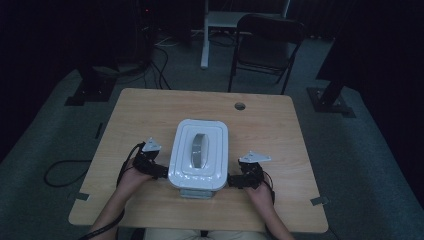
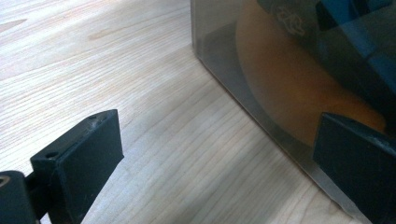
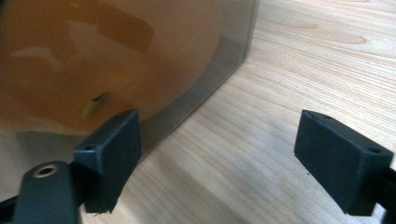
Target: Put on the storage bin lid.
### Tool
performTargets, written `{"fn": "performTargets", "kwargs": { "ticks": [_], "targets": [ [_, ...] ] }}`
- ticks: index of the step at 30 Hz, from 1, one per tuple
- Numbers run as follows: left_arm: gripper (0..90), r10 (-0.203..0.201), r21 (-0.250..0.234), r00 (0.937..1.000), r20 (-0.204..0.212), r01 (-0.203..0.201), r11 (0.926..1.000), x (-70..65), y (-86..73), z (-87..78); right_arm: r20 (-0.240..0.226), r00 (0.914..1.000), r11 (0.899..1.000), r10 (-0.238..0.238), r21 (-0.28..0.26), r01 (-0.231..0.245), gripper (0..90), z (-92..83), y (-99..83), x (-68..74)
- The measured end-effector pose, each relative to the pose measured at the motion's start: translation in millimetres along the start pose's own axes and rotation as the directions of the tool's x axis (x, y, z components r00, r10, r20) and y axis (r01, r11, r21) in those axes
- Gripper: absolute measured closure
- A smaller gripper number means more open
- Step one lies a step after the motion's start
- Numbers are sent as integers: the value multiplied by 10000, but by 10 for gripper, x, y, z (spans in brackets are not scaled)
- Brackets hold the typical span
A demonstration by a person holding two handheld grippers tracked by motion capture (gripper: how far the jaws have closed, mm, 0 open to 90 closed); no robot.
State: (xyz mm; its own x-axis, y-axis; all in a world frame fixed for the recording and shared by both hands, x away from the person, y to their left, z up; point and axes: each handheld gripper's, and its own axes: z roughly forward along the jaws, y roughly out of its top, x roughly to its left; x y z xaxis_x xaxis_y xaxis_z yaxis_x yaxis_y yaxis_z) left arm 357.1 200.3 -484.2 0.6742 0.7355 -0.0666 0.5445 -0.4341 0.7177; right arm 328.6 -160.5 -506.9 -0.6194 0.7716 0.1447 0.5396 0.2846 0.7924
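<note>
Both hands are resting at the near edge of the counter (image 1: 150, 107), each holding a gripper; the left gripper (image 1: 161, 171) is sitting just beside the left wall of the box (image 1: 198, 152), and the right gripper (image 1: 232, 180) is sitting just beside its right wall; the box, with its white lid (image 1: 182, 150) and grey handle (image 1: 199, 150), is standing in the near middle of the counter. The left fingers (image 2: 84, 158) are standing spread, pinching nothing; the right fingers (image 3: 109, 154) are likewise standing spread, with bare wood showing between them. The tinted wall (image 3: 140, 60) is looking smooth and glossy; if both grippers are squeezing inward unevenly, the box is likely sliding or twisting on the wood; if the lift is starting from the walls alone, the fingers are likely slipping; something orange is sitting inside, so any tilt is risking a shift of the load.
</note>
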Motion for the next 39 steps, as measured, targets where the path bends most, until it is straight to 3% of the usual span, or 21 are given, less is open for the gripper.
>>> {"fn": "performTargets", "kwargs": {
  "ticks": [2,4,11,27,39],
  "targets": [
    [26,-41,-59,10000,-13,41,10000,12,-4,-11,-10,10000,10000,8,-2,-8,135,4,-8,-16],
    [26,-74,-148,9999,-73,73,9999,22,-8,-24,313,9993,9998,-208,51,207,135,1,-17,-20],
    [26,-71,-448,9998,-162,64,9990,19,-14,-64,840,9964,9996,-106,-249,128,134,-56,-13,-82],
    [26,-112,-550,9998,-140,104,9984,27,-58,-134,923,9957,9992,49,-396,-12,135,-96,-9,-139],
    [26,-323,-545,9991,-289,307,9980,80,-166,-200,1511,9879,9960,340,-870,-209,134,-231,-49,-264]
  ]
}}
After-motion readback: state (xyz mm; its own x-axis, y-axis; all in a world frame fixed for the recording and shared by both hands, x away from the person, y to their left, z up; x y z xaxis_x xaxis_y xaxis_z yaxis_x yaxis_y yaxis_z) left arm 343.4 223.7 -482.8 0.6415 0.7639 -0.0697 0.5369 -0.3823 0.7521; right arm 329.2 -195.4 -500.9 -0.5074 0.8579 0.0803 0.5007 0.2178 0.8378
